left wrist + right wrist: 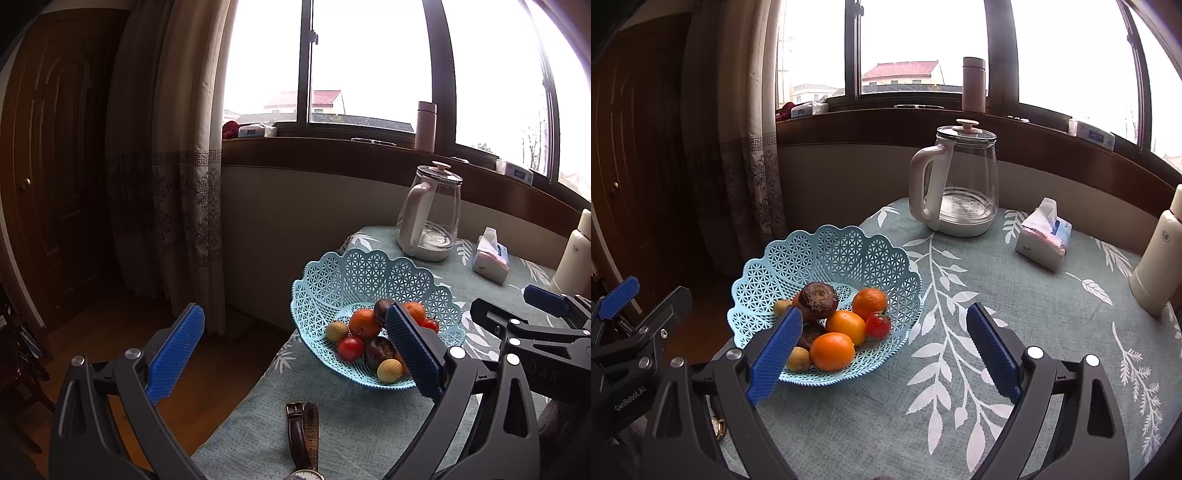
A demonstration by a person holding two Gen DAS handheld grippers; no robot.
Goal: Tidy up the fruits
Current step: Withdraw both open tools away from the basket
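A light blue lattice basket [369, 277] [831, 254] stands near the table's left edge. It holds several fruits: oranges [833, 350], a red tomato [878, 325], dark purple fruits [817, 300] and small yellow ones [389, 370]. My left gripper [295, 350] is open and empty, its right finger in front of the basket. My right gripper [882, 350] is open and empty too, held just before the basket, its left finger overlapping the basket's near side. The right gripper's body [535, 332] shows at the right of the left wrist view.
A glass kettle [956, 184], a tissue pack [1043, 240] and a cream bottle [1160, 258] stand at the table's back and right. A brown-strap wristwatch [303, 439] lies near the front edge. Leaf-patterned cloth [960, 406] covers the table. Curtain and door are left.
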